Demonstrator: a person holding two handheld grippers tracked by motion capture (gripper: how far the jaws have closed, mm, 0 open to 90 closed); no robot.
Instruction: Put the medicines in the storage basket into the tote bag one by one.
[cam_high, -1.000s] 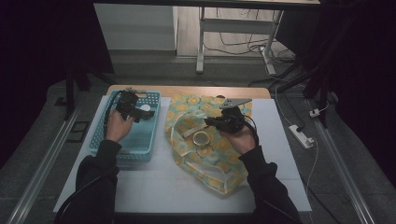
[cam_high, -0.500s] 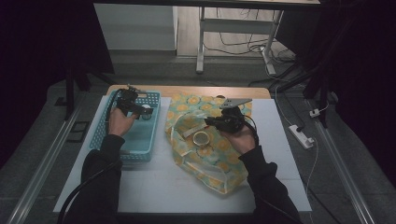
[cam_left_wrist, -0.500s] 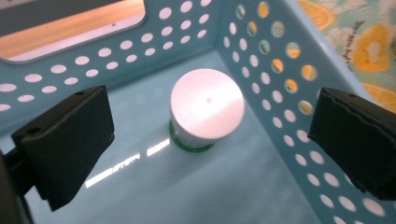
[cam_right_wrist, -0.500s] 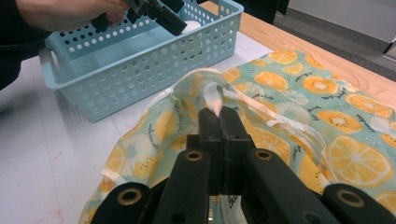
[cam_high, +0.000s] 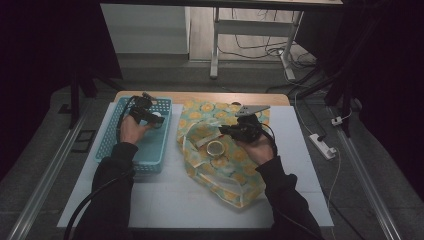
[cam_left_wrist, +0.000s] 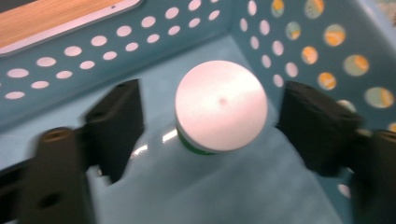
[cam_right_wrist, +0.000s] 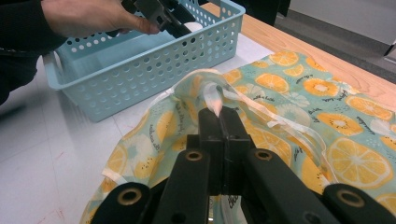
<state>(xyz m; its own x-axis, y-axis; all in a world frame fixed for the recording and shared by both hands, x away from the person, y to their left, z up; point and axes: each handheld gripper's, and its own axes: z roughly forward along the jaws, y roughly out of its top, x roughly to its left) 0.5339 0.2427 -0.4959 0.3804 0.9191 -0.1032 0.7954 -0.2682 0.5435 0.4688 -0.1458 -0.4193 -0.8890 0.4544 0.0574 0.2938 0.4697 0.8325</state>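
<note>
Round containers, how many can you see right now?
2: a white-lidded jar in the blue basket between the left gripper jaws, and a round tin inside the orange-print bag. The bag may hide more.

The left gripper (cam_left_wrist: 219, 116) is hanging inside a blue perforated basket (cam_left_wrist: 322, 51), its two black jaws standing either side of a small jar with a round white lid (cam_left_wrist: 221, 106) and a green band just under the lid. The jaws have just been closing, and a gap is showing between each pad and the jar. Through the holes of the right-hand basket wall, patches of orange-and-teal fabric (cam_left_wrist: 310, 54) are showing, and a strip of wooden tabletop (cam_left_wrist: 46, 18) is lying beyond the far wall.
</note>
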